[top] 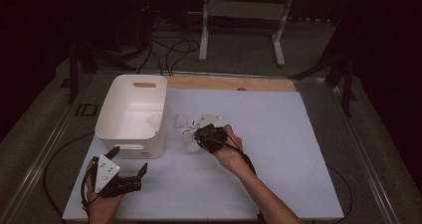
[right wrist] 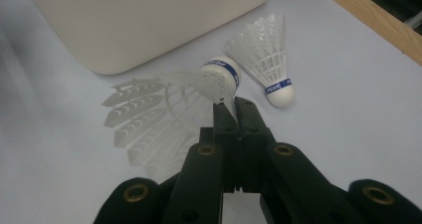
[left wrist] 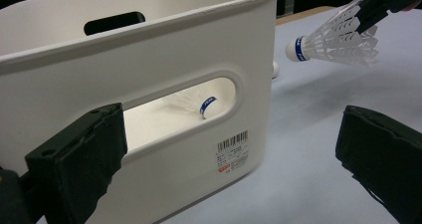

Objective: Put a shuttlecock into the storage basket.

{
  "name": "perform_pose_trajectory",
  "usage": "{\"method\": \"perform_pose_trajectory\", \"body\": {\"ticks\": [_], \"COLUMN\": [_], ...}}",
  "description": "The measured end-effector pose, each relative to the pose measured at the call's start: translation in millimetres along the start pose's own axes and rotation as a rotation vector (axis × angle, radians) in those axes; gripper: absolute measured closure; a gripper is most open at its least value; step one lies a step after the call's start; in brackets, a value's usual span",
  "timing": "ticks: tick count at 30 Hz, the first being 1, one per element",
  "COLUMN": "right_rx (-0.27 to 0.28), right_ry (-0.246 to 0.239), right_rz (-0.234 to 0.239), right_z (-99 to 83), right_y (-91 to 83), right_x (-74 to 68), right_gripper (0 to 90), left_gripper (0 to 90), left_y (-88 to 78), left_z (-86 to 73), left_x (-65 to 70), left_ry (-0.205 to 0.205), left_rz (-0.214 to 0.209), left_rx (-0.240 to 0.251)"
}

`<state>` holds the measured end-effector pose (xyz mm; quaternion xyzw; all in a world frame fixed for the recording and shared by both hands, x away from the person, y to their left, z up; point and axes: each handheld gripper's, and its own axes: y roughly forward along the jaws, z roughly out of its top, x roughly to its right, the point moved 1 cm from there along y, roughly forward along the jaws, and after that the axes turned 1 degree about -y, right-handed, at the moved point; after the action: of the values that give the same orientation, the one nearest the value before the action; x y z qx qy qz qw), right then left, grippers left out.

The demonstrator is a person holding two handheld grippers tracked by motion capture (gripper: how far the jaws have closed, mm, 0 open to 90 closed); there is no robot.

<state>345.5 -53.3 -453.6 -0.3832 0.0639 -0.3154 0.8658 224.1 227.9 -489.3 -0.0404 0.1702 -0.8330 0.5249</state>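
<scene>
My right gripper is shut on the feather skirt of a white shuttlecock with a blue band, held just above the table right of the bin. In the left gripper view that held shuttlecock hangs from the right gripper with its cork pointing left. A second shuttlecock lies on the table just beyond it. In the high view the right gripper is at the table's middle with two loose shuttlecocks behind it. My left gripper stands open before the bin, jaws apart with nothing between them.
A white plastic bin with slot handles stands at the left of the pale table mat. One shuttlecock lies inside it, seen through the near handle slot. A wooden strip edges the table's far side.
</scene>
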Motion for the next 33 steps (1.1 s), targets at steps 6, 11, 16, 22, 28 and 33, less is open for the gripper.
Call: {"method": "perform_pose_trajectory", "body": {"ticks": [6,11,16,22,28,33], "right_rx": [0.005,0.008,0.012,0.022,0.031,0.037], "right_ry": [-0.002,-0.001,-0.004,-0.004,-0.005,-0.007], "right_rz": [-0.002,-0.003,-0.004,-0.008,-0.009,-0.010], "right_z": [3.6,6.5,9.9,15.1,22.2,27.4], "right_y": [-2.3,-4.4,-6.4,-9.7,-13.3,-14.8], "right_x": [0.7,1.2,1.9,3.1,4.2,5.0], "right_gripper": [89.2,89.2,89.3,89.3,89.3,89.3], "left_gripper": [0.2,0.2,0.2,0.2,0.2,0.2], "left_y": [0.1,0.1,-0.2,-0.2,-0.5,-0.4], "left_z": [-0.1,0.0,0.0,0.0,0.0,0.0], "left_x": [-0.1,-0.1,-0.2,-0.2,-0.4,-0.3], "left_ry": [-0.001,-0.001,-0.002,-0.002,-0.004,-0.005], "left_rz": [0.000,-0.001,0.001,0.001,0.002,0.002], "left_rx": [0.000,0.000,0.001,0.001,0.002,0.004]}}
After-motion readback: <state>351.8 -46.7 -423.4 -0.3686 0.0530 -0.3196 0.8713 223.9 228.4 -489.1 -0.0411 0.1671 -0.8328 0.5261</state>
